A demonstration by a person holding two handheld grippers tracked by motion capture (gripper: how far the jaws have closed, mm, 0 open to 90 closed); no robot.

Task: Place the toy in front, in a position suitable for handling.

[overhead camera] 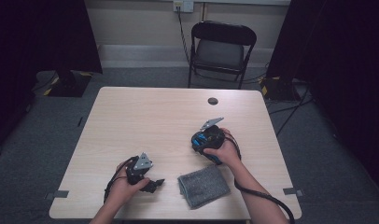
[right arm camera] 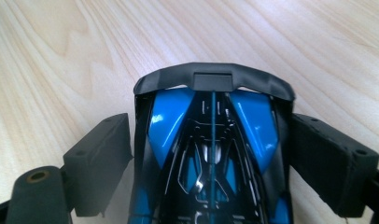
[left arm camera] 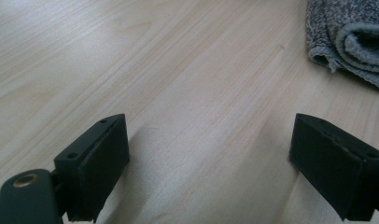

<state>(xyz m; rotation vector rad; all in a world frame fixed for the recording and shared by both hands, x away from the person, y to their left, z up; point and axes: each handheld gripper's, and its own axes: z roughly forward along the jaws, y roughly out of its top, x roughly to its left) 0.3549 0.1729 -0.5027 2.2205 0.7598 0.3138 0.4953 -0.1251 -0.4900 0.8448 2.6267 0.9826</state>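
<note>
A blue and black toy car (right arm camera: 211,140) sits between the jaws of my right gripper (right arm camera: 211,158), which press against both of its sides; its dark rear wing points away from the camera. In the high view this gripper (overhead camera: 211,135) and the car (overhead camera: 202,139) are right of the table's middle, held by a hand. A folded grey cloth (overhead camera: 204,185) lies near the front edge. My left gripper (overhead camera: 152,184) rests low at the front left, its jaws wide apart over bare wood (left arm camera: 206,154). The cloth (left arm camera: 351,37) lies beyond them to the upper right.
The light wooden table (overhead camera: 155,116) has a round dark cable hole (overhead camera: 213,101) near its far edge. A black folding chair (overhead camera: 221,49) stands behind the table. Cables run across the grey carpet at the right.
</note>
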